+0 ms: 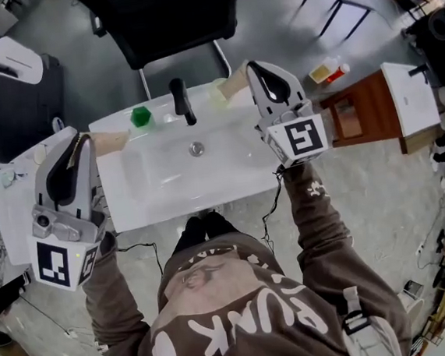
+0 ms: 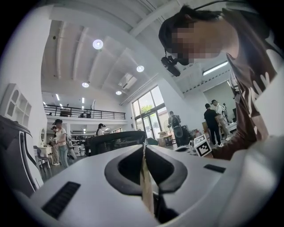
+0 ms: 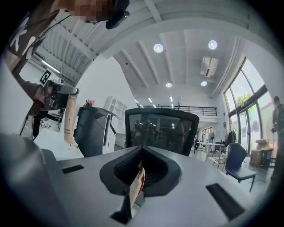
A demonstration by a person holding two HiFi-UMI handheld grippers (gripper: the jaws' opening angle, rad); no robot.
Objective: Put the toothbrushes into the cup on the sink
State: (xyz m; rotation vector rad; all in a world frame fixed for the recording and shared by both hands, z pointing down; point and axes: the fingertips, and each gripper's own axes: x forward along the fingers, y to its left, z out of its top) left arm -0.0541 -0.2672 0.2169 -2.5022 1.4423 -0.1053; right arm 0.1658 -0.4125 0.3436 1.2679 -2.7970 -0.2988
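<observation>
Gripping one toothbrush in the left gripper and another toothbrush in the right gripper, jaws clamped tight on each. Held level over the sink, either side of the green cup. Judged early: neither in yet, both to drop.

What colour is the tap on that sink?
Black. The slim black tap shows best in the head view.

A black office chair stands at top centre. At right sits a brown wooden cabinet, with a red-capped bottle near it.
</observation>
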